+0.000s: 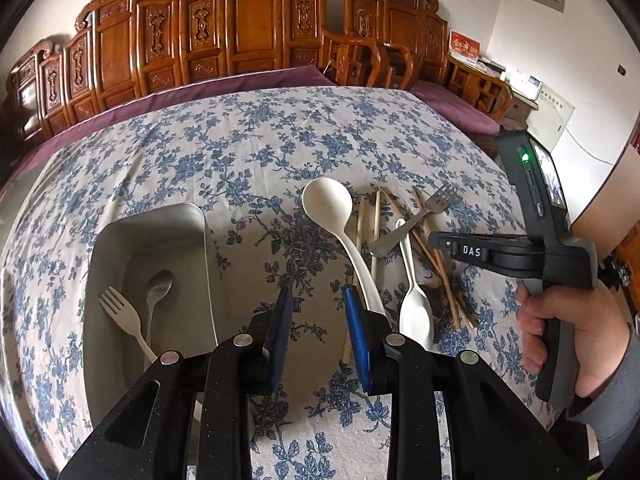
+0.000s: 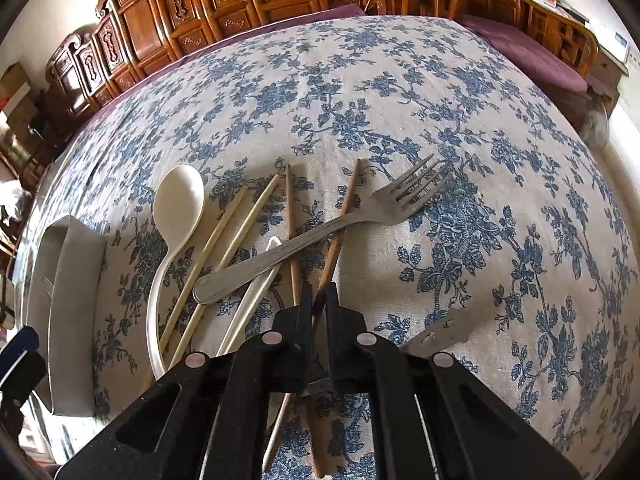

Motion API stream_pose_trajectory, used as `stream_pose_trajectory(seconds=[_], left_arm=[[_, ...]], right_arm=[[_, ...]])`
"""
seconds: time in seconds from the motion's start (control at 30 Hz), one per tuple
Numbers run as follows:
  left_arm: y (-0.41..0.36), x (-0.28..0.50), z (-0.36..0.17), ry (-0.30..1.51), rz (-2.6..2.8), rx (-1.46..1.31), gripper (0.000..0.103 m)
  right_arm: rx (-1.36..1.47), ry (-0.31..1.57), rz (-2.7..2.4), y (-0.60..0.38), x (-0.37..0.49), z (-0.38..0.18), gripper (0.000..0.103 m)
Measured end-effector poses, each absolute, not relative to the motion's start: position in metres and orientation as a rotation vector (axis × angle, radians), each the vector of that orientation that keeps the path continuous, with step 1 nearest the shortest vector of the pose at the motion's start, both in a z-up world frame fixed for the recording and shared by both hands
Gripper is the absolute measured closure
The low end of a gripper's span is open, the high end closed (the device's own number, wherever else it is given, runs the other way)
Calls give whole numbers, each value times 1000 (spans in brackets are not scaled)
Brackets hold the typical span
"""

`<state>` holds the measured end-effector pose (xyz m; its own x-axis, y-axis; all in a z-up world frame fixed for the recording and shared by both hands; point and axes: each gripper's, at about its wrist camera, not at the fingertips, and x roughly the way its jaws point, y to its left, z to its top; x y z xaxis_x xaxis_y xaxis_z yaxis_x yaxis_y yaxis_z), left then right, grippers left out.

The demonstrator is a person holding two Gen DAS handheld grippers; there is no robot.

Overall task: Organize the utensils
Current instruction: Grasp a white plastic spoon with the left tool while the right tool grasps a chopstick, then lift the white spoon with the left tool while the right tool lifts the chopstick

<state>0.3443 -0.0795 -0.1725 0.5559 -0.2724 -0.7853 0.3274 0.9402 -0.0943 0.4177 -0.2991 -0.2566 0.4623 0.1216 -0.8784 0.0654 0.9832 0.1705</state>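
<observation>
The right gripper (image 2: 319, 300) is pinching a brown chopstick (image 2: 347, 210) in the pile on the tablecloth (image 2: 480, 120), its jaws pressed nearly together. The steel fork (image 2: 320, 236) is lying across both brown chopsticks. The left gripper (image 1: 318, 308) is hovering spread and empty beside the tray (image 1: 192, 216), which is holding a fork (image 1: 120, 312) and spoon (image 1: 158, 284).

The right gripper (image 2: 319, 300) hides the near ends of the dark chopsticks (image 2: 347, 204) low in the right view. At the left edge the tray (image 2: 74, 280) is cut off (its contents barely show). In the left view the sleeve (image 1: 618, 400) leaves the frame at lower right.
</observation>
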Motion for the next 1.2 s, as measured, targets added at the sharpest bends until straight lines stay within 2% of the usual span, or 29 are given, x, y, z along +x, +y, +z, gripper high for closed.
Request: stream_pose_trajectory(seconds=[0.1,0.13,0.5,0.57,0.63,0.8,0.9,1.0,1.2], left_arm=[[-81,344,-173,915,-355,67,78],[-81,344,-173,915,-355,69,78],[-95,345,-182,928,-356,94,78],[-96,345,-182,927,-355,96,78],[-97,346,-183,931,-352,100,78],[-97,346,-184,931,-351,100,78],[-98,347,-185,926,-353,98,78],[-103,348,-188,923,-361,105,78],[-108,353,-194,926,-361,105,78]], right_arm=[[173,1087,37,-300,415,-255,98],[159,1072,34,-301,414,-252,103],[101,1041,68,-302,405,-240,102],[89,1047,76,-295,407,-242,98],[88,1048,83,-289,410,-244,79],[84,1101,56,-287,416,-260,78],[122,1101,65,-294,414,-260,81],[144,1107,78,-298,414,-259,96],[138,1074,66,-309,406,-248,97]])
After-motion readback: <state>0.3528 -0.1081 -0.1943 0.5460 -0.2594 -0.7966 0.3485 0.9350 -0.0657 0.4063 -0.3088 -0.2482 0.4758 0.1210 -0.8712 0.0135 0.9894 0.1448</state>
